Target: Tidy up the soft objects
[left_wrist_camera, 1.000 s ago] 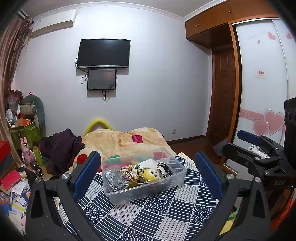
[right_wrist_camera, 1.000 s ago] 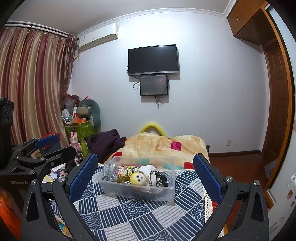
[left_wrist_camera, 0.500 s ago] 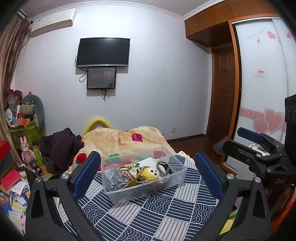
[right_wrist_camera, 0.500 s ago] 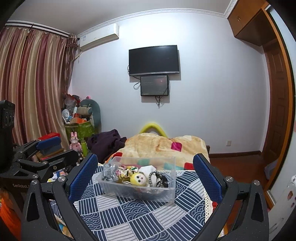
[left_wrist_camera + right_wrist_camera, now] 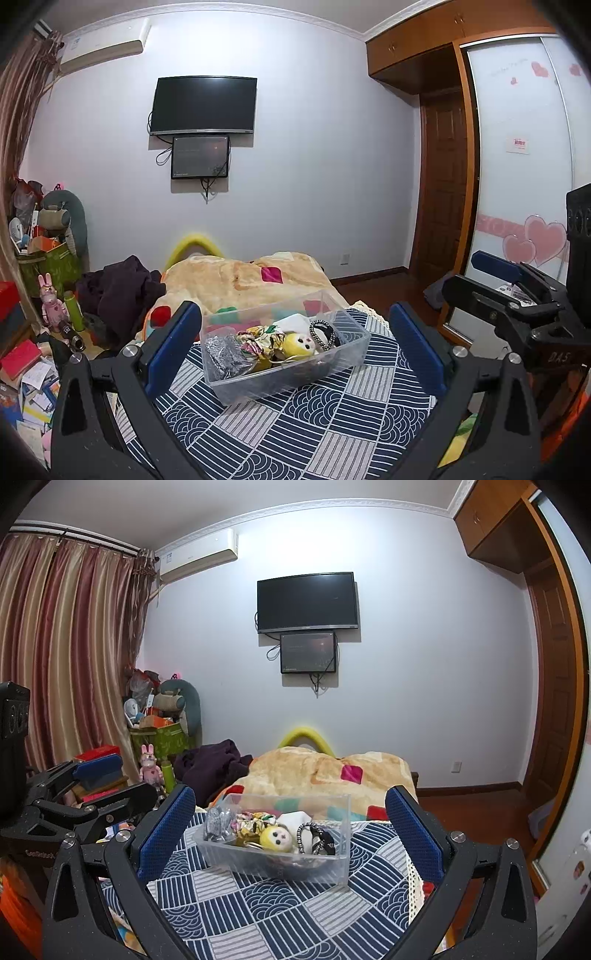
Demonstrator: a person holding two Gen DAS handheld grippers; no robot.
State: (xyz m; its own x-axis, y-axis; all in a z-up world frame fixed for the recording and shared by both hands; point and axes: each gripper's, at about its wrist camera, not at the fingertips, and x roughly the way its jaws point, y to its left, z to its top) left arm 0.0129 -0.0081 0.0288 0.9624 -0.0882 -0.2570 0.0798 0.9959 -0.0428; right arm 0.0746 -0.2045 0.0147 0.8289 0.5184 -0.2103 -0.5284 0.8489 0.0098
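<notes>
- Left tongs (image 5: 295, 343) spread wide, holding nothing; right tongs (image 5: 290, 825) likewise wide and bare.
- Clear rectangular plastic bin (image 5: 343, 363) straight ahead of both tongs, between the blue pads, resting on navy-and-white patterned quilt (image 5: 332, 424).
- Inside the bin: round yellow plush toy with a face (image 5: 301, 343), floral fabric scrunchie (image 5: 258, 341), shiny silver-grey bundle (image 5: 221, 354), black-and-white braided band (image 5: 325, 332), white soft item (image 5: 295, 322).
- Judging by that, sorting either complete or not begun; cannot tell which.
- Nothing loose visible on the quilt near the tongs.
</notes>
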